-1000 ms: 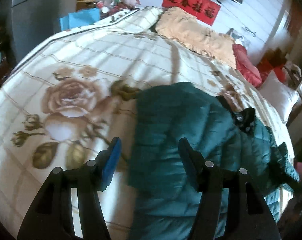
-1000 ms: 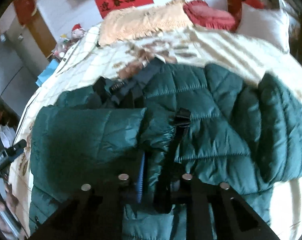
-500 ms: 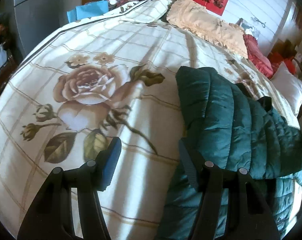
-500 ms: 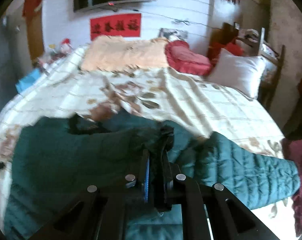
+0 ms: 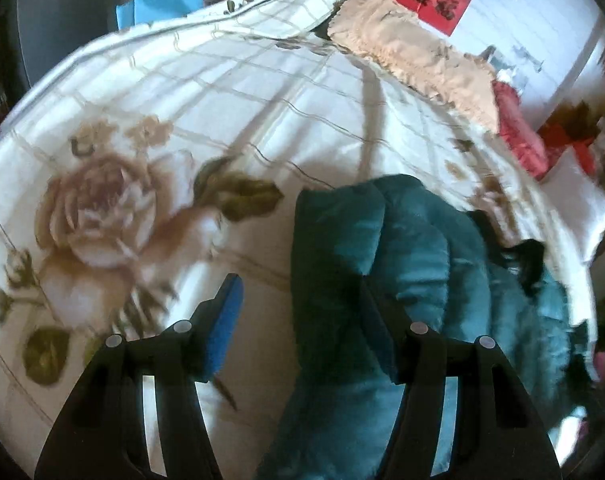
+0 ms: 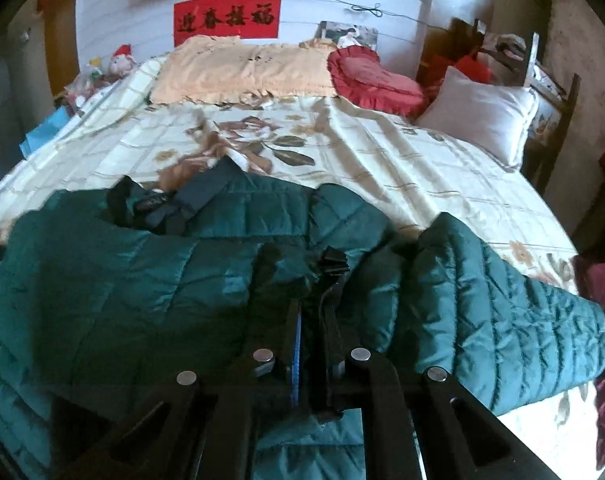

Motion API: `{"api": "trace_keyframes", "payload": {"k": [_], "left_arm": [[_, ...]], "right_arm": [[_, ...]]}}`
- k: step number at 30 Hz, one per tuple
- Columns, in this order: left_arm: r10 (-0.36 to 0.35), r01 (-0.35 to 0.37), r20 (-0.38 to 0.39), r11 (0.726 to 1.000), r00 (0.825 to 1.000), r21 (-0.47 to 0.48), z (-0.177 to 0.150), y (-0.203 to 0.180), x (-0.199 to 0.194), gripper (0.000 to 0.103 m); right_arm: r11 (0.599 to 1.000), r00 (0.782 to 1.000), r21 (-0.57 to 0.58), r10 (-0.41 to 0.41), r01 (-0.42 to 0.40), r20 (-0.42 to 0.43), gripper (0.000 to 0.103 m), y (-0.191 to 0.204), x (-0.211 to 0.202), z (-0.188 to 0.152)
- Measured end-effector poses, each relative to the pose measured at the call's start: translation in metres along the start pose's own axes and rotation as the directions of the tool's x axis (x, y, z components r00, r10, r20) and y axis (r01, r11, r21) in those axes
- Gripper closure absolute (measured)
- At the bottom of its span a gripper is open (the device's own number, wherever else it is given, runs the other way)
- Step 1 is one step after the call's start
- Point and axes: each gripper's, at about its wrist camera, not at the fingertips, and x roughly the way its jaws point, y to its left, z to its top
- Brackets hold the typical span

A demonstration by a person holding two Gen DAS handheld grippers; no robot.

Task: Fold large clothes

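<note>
jacket: dark green quilted puffer jacket [image 6: 150,280] spread across the near half of the floral bedspread [image 6: 382,168], collar end toward the pillows, 1 sleeve [image 6: 514,312] lying out to the right
right gripper [image 6: 312,280]: fingers pinched nearly together, clamping a fold of the jacket front by its black trim
left gripper [image 5: 298,300]: fingers about half apart, nothing between the pads; right finger over the jacket's edge, left finger with blue pad [image 5: 226,320] over bare bedspread
left view: motion-blurred
background: peach pillow [image 6: 242,68], red heart cushion [image 6: 374,80], white pillow [image 6: 482,116], red banner [image 6: 227,18] on the wall
</note>
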Motion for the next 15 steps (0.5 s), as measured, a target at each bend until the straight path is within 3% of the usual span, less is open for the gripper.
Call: {"api": "trace_keyframes", "payload": {"k": [3, 6, 9, 11, 15], "left_arm": [[0.088, -0.089, 0.006, 0.996, 0.996, 0.03, 0.003, 0.0, 0.011, 0.043], [0.101, -0.102, 0.012, 0.994, 0.995, 0.034, 0.002, 0.007, 0.015, 0.043], [0.095, -0.095, 0.001, 0.995, 0.995, 0.033, 0.001, 0.012, 0.015, 0.043], [0.066, -0.066, -0.012, 0.998, 0.998, 0.024, 0.003, 0.015, 0.011, 0.043], [-0.129, 0.126, -0.033, 0.989, 0.991, -0.077, 0.007, 0.032, 0.0, 0.043]], "right_arm": [[0.999, 0.999, -0.006, 0.032, -0.032, -0.014, 0.096, 0.01, 0.006, 0.005], [0.997, 0.999, -0.058, 0.046, -0.048, -0.026, 0.096, 0.031, 0.015, 0.008], [0.993, 0.999, -0.117, -0.005, 0.001, -0.036, 0.096, 0.046, 0.028, 0.007], [0.994, 0.999, -0.106, -0.014, 0.01, -0.036, 0.096, 0.043, 0.029, 0.008], [0.997, 0.996, -0.019, 0.074, -0.075, -0.044, 0.096, 0.023, 0.019, 0.009]]}}
